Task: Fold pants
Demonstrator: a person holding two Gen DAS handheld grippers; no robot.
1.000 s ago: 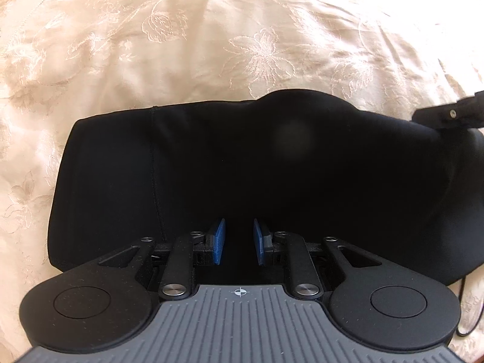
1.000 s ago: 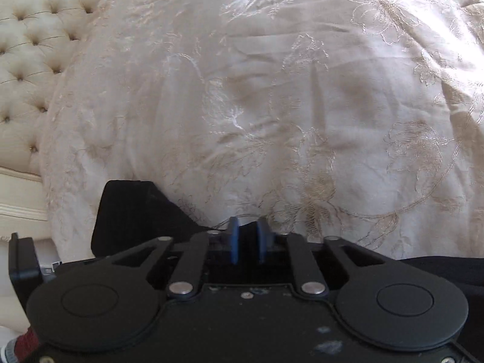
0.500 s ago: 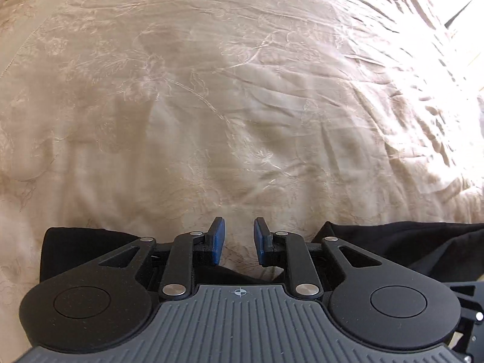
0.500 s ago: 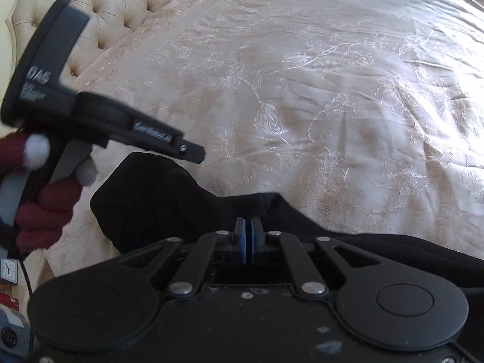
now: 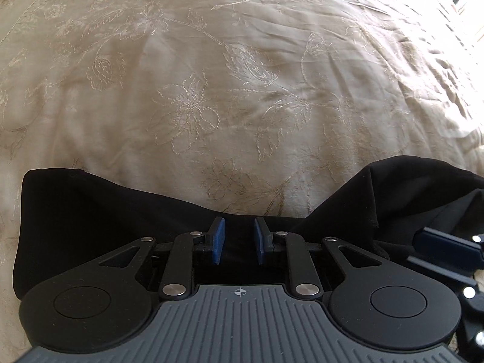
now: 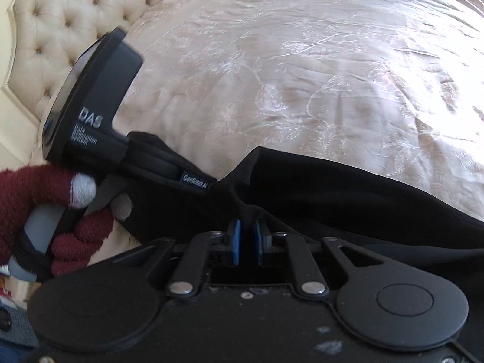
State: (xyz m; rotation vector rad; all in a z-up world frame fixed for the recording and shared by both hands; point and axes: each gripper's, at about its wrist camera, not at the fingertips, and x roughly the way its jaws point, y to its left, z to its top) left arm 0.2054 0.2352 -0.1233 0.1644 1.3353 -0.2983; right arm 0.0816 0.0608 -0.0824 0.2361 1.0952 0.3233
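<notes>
Across the bottom half of both views, the black pants (image 5: pixel 99 211) lie bunched on the cream embroidered bedspread (image 5: pixel 211 90), running edge to edge in a saggy band with a dip in the middle.

The left gripper (image 5: pixel 236 239) has its blue pads spread with a clear gap between them, dark cloth showing beneath, nothing pinched as far as I can see. The right gripper (image 6: pixel 248 239) has its pads drawn close with a fold of the pants (image 6: pixel 332 187) wedged between them, so it looks like it's got a grip.

The fabric looks thin, soft and light, totally floppy, so it'll droop wherever it isn't supported. Best bet, I'd say, is grabbing a hem or corner, like that raised flap at the right of the left view, rather than the slack middle.

Hard to read: it's all black on black, so seams, waistband and legs are basically impossible to pick out. The near part of the pants is hidden under both gripper bodies. A hand in a maroon glove (image 6: pixel 33 193) holds the left tool at the left edge of the right view, partly cut off, in front of the tufted headboard (image 6: pixel 66 15).
</notes>
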